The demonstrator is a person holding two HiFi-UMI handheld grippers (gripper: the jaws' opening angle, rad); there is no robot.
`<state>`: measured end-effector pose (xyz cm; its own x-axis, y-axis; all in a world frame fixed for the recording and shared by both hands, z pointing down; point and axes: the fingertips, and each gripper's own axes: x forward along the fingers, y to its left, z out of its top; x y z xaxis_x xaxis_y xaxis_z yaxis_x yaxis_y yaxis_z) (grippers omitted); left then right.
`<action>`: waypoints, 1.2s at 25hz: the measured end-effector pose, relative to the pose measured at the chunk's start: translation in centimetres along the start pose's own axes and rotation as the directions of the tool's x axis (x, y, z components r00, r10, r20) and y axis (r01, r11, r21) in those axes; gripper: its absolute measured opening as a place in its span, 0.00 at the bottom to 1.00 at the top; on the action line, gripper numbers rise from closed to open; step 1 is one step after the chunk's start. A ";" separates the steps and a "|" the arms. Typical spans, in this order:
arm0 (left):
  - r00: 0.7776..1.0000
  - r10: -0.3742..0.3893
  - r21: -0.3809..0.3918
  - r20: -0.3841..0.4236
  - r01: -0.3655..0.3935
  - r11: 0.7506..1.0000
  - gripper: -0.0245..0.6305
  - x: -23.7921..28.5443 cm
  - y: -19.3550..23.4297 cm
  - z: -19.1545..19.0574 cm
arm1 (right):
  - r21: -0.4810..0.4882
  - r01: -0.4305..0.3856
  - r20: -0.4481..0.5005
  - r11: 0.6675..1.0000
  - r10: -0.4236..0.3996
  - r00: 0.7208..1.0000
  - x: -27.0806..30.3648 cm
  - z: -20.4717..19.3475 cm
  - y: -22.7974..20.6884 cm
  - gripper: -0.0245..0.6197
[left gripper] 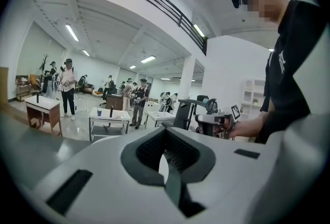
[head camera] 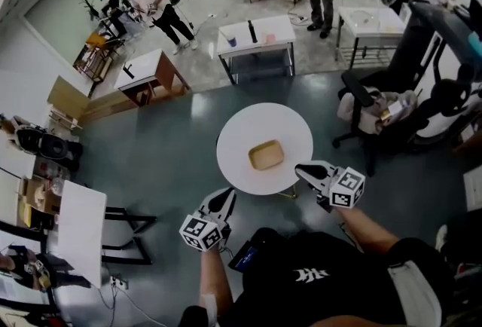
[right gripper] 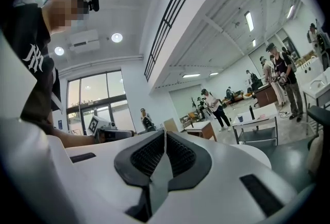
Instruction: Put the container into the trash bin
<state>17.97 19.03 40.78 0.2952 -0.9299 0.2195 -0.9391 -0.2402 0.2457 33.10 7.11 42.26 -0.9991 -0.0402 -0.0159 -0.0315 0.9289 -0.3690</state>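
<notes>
**Both grippers closed and empty at the table's near edge; container lies untouched**

The shallow tan container [head camera: 266, 155] is seen only in the head view, lying near the middle of the round white table [head camera: 242, 128]. In both gripper views the lower half is filled by the gripper's own white body, so the table top is hidden behind it. What stands under the table top is largely covered by the top itself.

The left gripper [head camera: 227, 194] is held by the table's near rim. Its pads are pressed together with nothing between them. The right gripper [head camera: 300, 169] is held over the near right rim, with its pads likewise closed on nothing. Both are kept apart from the container. Whether either tip touches the table cannot be made out.
</notes>
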 end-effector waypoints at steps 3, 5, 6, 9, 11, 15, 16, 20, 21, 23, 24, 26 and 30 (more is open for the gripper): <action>1.000 -0.030 -0.023 0.007 0.030 0.999 0.04 1.5 2.3 0.8 | 0.011 0.047 -0.007 0.999 -0.047 0.999 1.0 0.3 -1.9 0.10; 0.997 -0.070 -0.023 0.009 0.070 0.997 0.04 3.0 4.1 0.7 | -0.001 0.079 -0.012 0.997 -0.079 0.997 2.2 0.8 -3.1 0.10; 0.995 -0.095 -0.022 0.007 0.095 0.995 0.04 3.8 5.0 0.8 | -0.008 0.094 -0.011 0.996 -0.094 0.996 2.9 1.2 -3.7 0.10; 0.987 -0.158 -0.019 -0.011 0.157 0.987 0.04 5.7 7.8 1.9 | -0.021 0.137 0.005 0.990 -0.137 0.990 5.6 2.5 -5.0 0.10; 0.981 -0.192 -0.015 -0.015 0.192 0.981 0.04 6.6 9.7 3.0 | -0.032 0.161 0.008 0.986 -0.161 0.987 7.4 3.2 -5.7 0.10; 0.968 -0.249 0.003 -0.008 0.249 0.968 0.04 8.0 13.5 5.6 | -0.054 0.207 0.027 0.977 -0.206 0.978 10.6 5.1 -6.5 0.10; 0.965 -0.261 0.006 -0.009 0.261 0.965 0.04 8.2 14.4 6.1 | -0.060 0.221 0.034 0.973 -0.219 0.975 11.3 5.5 -6.7 0.10; 0.954 -0.300 -0.001 -0.020 0.300 0.954 0.04 9.1 17.4 7.4 | -0.068 0.291 0.042 0.954 -0.289 0.956 13.0 6.3 -7.3 0.10; 0.950 -0.313 -0.002 -0.022 0.313 0.950 0.04 9.3 18.0 7.7 | -0.071 0.311 0.041 0.948 -0.309 0.950 13.3 6.4 -7.4 0.10; 0.941 -0.338 -0.005 -0.030 0.338 0.941 0.04 9.8 19.1 7.8 | -0.072 0.351 0.040 0.934 -0.349 0.936 13.8 6.3 -7.9 0.10; 0.936 -0.349 -0.008 -0.037 0.349 0.937 0.04 10.1 19.5 7.7 | -0.070 0.372 0.036 0.926 -0.370 0.928 13.8 6.0 -8.2 0.10; 0.927 -0.371 -0.019 -0.052 0.371 0.929 0.04 10.7 20.1 7.3 | -0.070 0.413 0.026 0.908 -0.412 0.911 13.6 5.5 -8.6 0.10; 0.912 -0.405 -0.049 -0.069 0.402 0.914 0.04 11.7 22.0 6.2 | -0.096 0.468 0.008 0.878 -0.469 0.883 14.5 4.6 -9.6 0.10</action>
<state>-0.32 1.19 42.86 0.6616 -0.7314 0.1655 -0.7310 -0.5799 0.3595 19.10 -4.04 41.29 -0.8671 -0.4746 0.1515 -0.4981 0.8325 -0.2425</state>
